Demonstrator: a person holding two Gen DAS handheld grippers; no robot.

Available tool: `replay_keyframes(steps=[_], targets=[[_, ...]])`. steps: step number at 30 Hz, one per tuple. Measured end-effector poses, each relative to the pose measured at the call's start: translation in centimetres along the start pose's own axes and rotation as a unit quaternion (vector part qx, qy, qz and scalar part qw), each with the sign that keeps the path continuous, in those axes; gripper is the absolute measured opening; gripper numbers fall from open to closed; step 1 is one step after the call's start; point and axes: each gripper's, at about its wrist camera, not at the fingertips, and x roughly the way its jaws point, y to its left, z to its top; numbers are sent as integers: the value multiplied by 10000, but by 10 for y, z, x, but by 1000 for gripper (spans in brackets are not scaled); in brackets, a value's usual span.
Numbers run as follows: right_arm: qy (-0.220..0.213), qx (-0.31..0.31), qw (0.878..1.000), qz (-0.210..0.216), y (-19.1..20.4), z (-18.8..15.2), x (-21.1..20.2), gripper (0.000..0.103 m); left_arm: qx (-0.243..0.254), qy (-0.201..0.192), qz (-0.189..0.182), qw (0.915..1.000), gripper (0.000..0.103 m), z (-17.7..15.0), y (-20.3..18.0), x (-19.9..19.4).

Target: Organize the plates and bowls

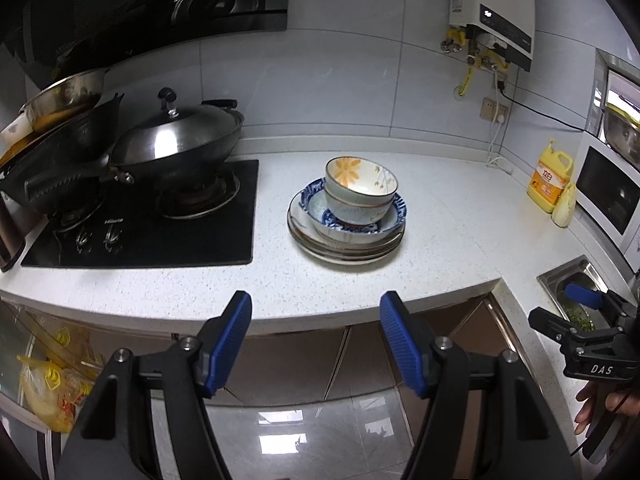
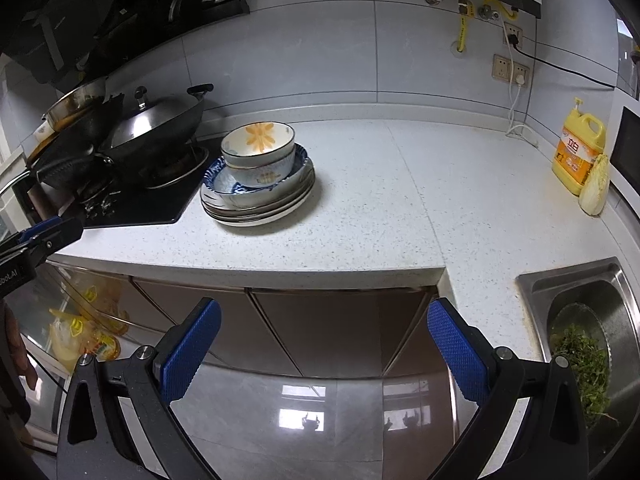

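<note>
A stack of dishes stands on the white counter (image 1: 440, 216): a bowl with an orange flower (image 1: 360, 184) (image 2: 260, 148) nested in another bowl, inside a blue-patterned bowl (image 1: 396, 216) (image 2: 224, 190), on several plates (image 1: 344, 248) (image 2: 256, 212). My left gripper (image 1: 316, 312) is open and empty, in front of the counter edge, short of the stack. My right gripper (image 2: 324, 320) is open and empty, below the counter edge, right of the stack. It also shows at the right of the left wrist view (image 1: 576, 308).
A black hob (image 1: 152, 220) with a lidded wok (image 1: 180, 140) and stacked pans lies left of the dishes. A yellow detergent bottle (image 2: 578, 156) and cabbage (image 2: 596, 192) stand at the back right. A steel sink (image 2: 592, 320) with greens is at the right. Cabinet doors (image 2: 328, 320) are below.
</note>
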Motion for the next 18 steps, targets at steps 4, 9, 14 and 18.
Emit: replay_keyframes(steps=[4, 9, 14, 18], targets=[[-50, -55, 9999, 107, 2, 0, -1, 102, -31, -20, 108, 9999, 65, -2, -4, -6], [-412, -90, 9990, 121, 0, 1, -15, 102, -42, -218, 259, 9994, 65, 1, -9, -21], [-657, -96, 9977, 155, -3, 4, -28, 102, -61, -215, 274, 9994, 65, 1, -13, -30], [-715, -139, 9972, 160, -3, 5, -36, 102, -19, -189, 264, 9995, 65, -2, -19, -36]])
